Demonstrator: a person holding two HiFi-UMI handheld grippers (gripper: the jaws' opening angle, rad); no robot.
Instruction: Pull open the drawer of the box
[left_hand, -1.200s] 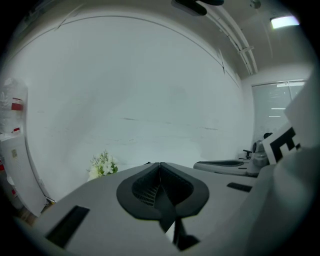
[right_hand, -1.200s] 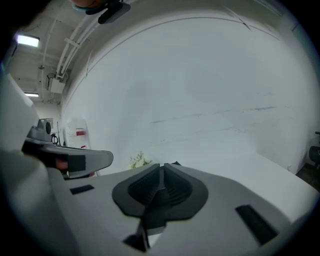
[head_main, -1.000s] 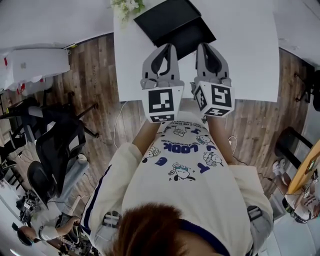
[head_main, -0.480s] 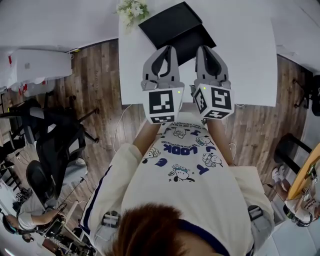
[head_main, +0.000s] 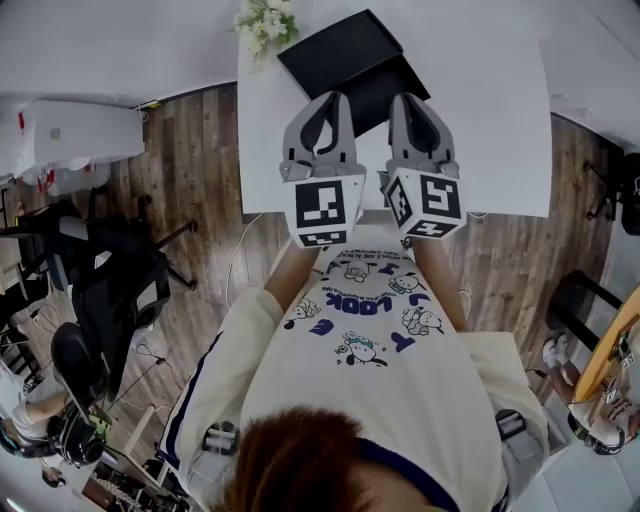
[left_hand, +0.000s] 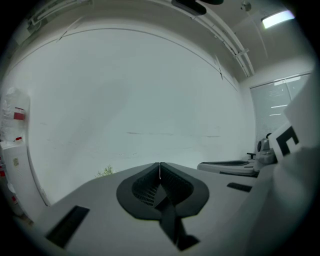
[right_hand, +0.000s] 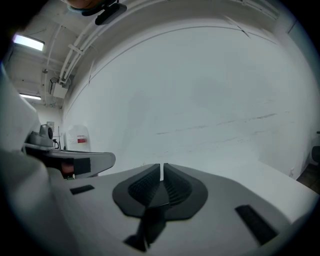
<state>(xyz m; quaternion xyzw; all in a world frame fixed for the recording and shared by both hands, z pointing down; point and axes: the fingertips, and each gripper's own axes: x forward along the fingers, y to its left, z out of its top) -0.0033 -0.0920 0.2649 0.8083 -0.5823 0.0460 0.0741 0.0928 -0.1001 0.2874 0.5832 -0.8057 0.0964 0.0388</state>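
A flat black box (head_main: 345, 50) lies at the far side of the white table (head_main: 490, 120); its drawer front cannot be made out from above. My left gripper (head_main: 335, 97) and right gripper (head_main: 405, 97) hover side by side over the table's near part, both pointing at the box and just short of it. In the left gripper view the left gripper (left_hand: 159, 165) has its jaws pressed together with nothing between them. The right gripper (right_hand: 162, 166) is likewise shut and empty in its own view. Both gripper views look at a bare white wall; the box is hidden there.
A small bunch of white flowers (head_main: 262, 18) stands at the table's far left corner beside the box. Left of the table on the wooden floor are a white cabinet (head_main: 75, 135) and black office chairs (head_main: 110, 290). A dark stool (head_main: 580, 295) stands at the right.
Both grippers keep their place and stay shut. Only the head view has shifted a little, and people at the lower left have moved.
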